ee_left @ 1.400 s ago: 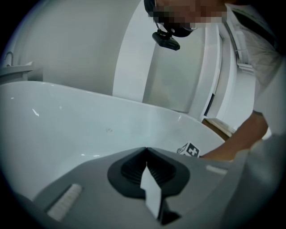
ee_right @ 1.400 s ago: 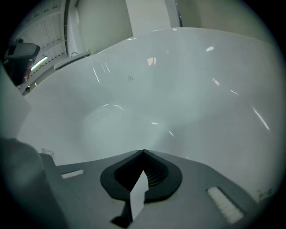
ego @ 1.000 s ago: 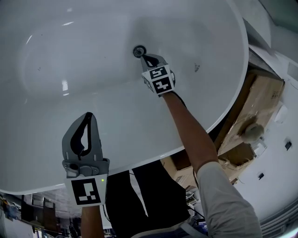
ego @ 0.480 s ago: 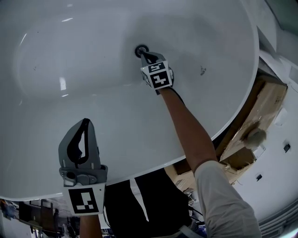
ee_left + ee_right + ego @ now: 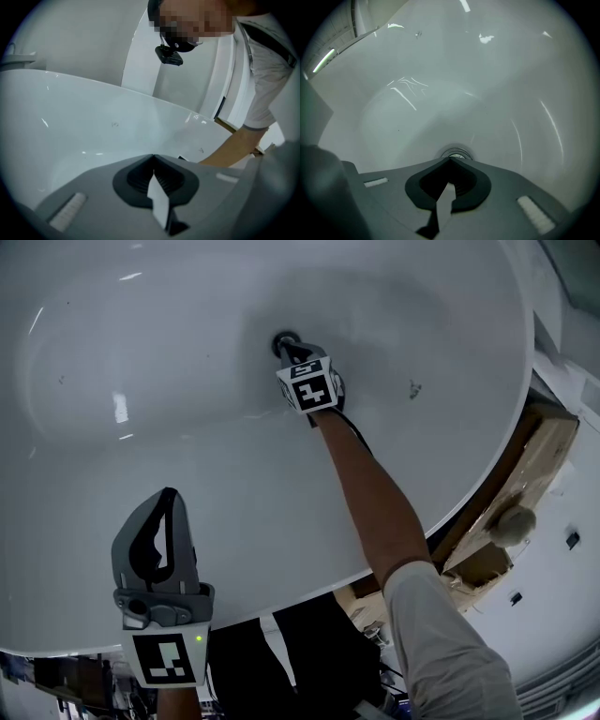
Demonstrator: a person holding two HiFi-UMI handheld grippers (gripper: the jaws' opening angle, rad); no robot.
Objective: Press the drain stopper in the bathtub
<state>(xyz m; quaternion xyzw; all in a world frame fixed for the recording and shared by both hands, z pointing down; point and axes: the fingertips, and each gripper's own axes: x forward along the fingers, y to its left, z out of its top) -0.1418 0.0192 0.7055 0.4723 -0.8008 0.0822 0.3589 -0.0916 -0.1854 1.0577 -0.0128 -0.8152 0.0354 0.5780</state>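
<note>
The drain stopper (image 5: 454,153) sits at the lowest point of the bathtub (image 5: 394,296), directly ahead of the right gripper (image 5: 451,160), whose fingers are pressed together, tips at its near edge; whether they touch it I cannot tell. The left gripper (image 5: 169,495), fingers likewise pressed together on nothing, hangs well apart by the near wall; the right looks best placed to press.
</note>
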